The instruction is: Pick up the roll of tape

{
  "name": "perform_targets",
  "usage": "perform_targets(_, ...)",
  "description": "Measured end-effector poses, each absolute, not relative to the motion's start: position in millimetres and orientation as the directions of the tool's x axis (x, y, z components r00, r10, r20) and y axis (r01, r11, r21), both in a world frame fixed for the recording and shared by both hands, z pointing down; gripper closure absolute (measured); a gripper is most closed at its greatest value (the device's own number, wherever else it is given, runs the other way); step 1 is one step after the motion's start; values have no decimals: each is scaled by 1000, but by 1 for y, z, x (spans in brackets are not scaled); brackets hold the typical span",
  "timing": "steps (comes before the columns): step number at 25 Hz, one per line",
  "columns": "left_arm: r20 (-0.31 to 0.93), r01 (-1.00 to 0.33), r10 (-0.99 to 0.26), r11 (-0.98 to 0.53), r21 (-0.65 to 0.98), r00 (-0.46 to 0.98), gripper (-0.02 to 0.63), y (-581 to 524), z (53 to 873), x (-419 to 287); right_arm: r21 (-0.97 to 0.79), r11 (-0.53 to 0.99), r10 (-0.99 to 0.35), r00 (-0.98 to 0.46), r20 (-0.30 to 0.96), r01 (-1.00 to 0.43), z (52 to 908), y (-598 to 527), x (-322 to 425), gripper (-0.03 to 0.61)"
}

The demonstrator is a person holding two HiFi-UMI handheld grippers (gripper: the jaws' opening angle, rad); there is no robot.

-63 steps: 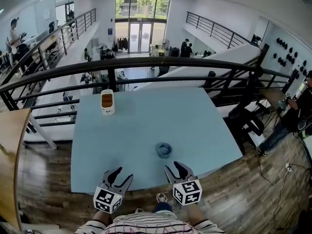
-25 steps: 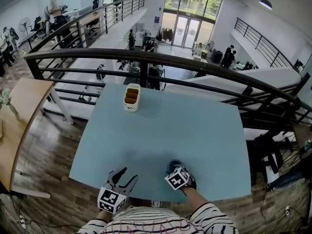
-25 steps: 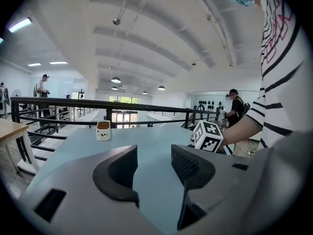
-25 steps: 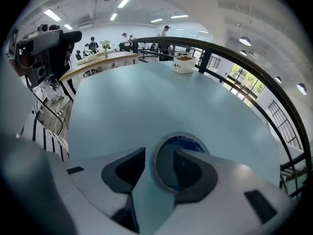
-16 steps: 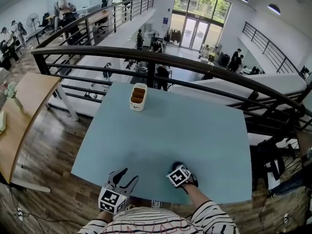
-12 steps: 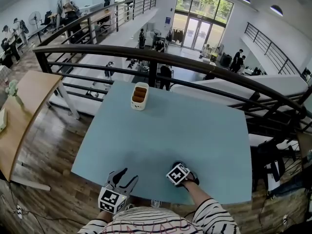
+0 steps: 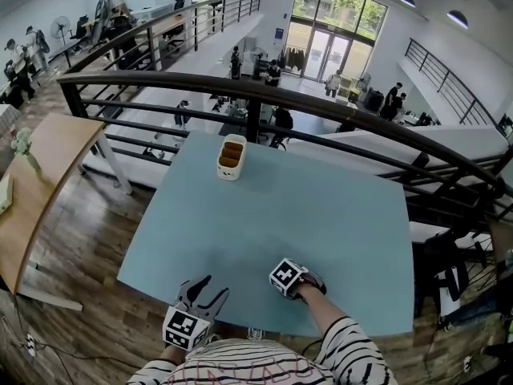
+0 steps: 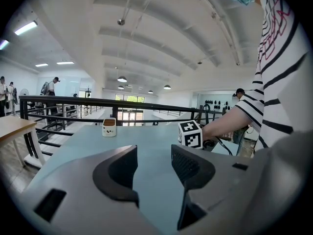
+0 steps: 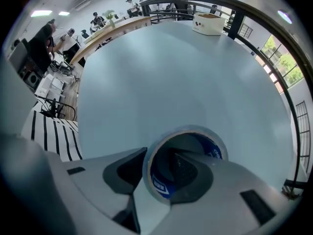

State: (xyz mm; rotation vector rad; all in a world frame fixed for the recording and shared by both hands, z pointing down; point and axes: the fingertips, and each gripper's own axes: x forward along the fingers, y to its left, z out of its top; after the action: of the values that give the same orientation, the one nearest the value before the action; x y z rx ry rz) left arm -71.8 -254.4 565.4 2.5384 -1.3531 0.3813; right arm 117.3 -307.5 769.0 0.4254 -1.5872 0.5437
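The roll of tape (image 9: 213, 150), clear with a blue core, lies flat on the light blue table (image 7: 304, 207) near its front edge. My right gripper (image 9: 159, 161) points straight down onto it. One jaw stands inside the roll's hole and the other outside, with the roll's wall between them. The jaws are closing; I see no firm press on the wall. In the head view the right gripper (image 7: 298, 283) and its marker cube cover the roll. My left gripper (image 7: 200, 293) hovers open and empty at the table's front edge, left of the right one.
A white holder (image 7: 230, 157) with brown contents stands at the table's far side, also seen as the holder (image 8: 109, 127). A black railing (image 7: 256, 95) runs behind the table. A wooden table (image 7: 32, 183) is at the left. The person's striped sleeve (image 7: 345, 351) reaches in.
The right gripper has tipped further down and sunk a little over the tape roll, its cube shifting slightly left. The left gripper has stayed in place.
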Motion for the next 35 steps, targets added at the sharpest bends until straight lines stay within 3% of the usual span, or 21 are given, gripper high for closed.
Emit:
perform_targets(8,335,-832,-770,-548,87,543,419,-252,563,-73,-45,853,-20,-119,993,-521,766,-304,112,489)
perform_targets(14,333,-819,-759,-568,82,559,419,-249,562,-72,21,850,-104,-129,986,-526,756,-305,111,495)
perform_targets(25,325,-787,-730,-611,81,601,419,-242,559,-67,91,710,-334,-221,916,-698,724,-309,120,514)
perform_targets(35,314,-724,-675,-687,64,668,419,-230,555,-53,81,535,-591,-304,747,-841,659,-301,117,514)
